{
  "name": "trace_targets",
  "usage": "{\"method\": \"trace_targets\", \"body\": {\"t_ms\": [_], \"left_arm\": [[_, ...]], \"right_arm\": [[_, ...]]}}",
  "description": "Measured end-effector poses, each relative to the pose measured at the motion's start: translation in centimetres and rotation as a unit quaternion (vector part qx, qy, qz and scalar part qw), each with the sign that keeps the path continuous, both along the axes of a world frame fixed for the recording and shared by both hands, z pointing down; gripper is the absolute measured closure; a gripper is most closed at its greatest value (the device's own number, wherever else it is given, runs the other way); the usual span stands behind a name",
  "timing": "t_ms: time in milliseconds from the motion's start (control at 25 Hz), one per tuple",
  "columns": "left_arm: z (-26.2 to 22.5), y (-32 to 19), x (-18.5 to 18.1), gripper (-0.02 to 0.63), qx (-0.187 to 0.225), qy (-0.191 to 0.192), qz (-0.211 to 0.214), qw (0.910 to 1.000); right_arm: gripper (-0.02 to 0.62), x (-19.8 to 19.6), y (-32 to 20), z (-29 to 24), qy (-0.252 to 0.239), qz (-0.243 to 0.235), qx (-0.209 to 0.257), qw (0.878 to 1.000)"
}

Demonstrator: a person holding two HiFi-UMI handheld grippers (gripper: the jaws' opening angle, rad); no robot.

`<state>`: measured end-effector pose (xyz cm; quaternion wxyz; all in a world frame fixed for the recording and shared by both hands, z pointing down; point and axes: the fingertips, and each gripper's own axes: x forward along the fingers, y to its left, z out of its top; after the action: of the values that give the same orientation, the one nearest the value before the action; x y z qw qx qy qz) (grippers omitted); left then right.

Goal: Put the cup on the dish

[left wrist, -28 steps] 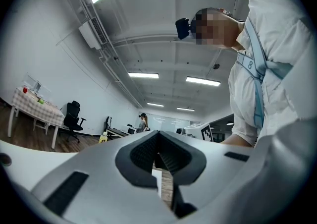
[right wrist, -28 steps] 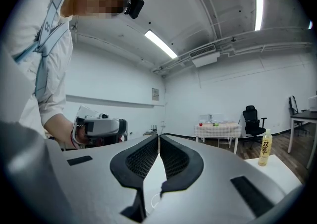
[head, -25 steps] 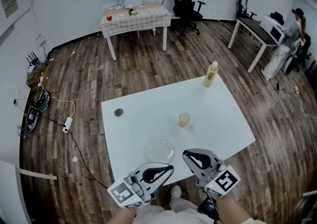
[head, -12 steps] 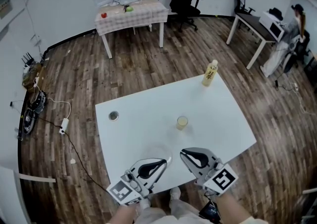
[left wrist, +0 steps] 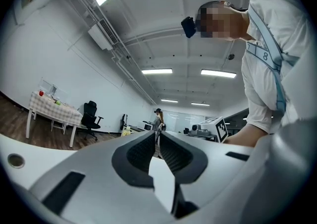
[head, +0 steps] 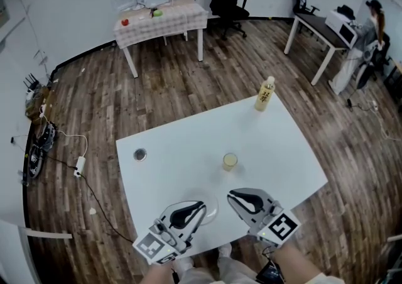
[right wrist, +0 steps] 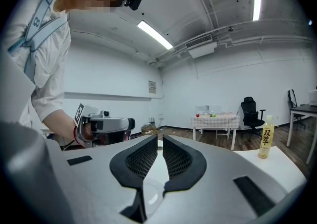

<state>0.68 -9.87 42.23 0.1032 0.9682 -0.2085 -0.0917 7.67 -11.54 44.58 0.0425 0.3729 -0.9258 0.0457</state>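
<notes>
A small cup of yellow drink stands upright near the middle of the white table. A clear glass dish lies near the table's front edge, and its left part is hidden under my left gripper. That gripper's jaws are nearly together and just opening, with nothing between them. My right gripper is shut and empty just right of the dish, short of the cup. In the right gripper view the dish shows below the jaws.
A yellow-labelled bottle stands at the table's far right corner. A small round grey object lies near the left edge. Beyond the table are wooden floor, a checkered table, office chairs and a person at the far right.
My left gripper has moved forward and now covers part of the dish. The right gripper has hardly moved. The cup and the bottle stay where they were.
</notes>
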Motion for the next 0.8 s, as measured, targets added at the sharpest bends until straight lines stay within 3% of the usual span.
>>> {"method": "trace_targets", "body": {"t_ms": [200, 280, 800], "left_arm": [[0.6, -0.5, 0.5, 0.557, -0.003, -0.003, 0.001, 1.0], [0.8, -0.5, 0.5, 0.555, -0.003, -0.003, 0.002, 1.0], [2.0, -0.4, 1.1, 0.549, -0.014, -0.01, 0.004, 0.9998]], "right_arm": [[0.543, 0.4, -1.1, 0.6, 0.002, -0.003, -0.001, 1.0], [0.488, 0.3, -1.5, 1.0, 0.005, -0.008, 0.0, 1.0], [0.399, 2.2, -4.4, 3.9, 0.02, 0.009, -0.014, 1.0]]}}
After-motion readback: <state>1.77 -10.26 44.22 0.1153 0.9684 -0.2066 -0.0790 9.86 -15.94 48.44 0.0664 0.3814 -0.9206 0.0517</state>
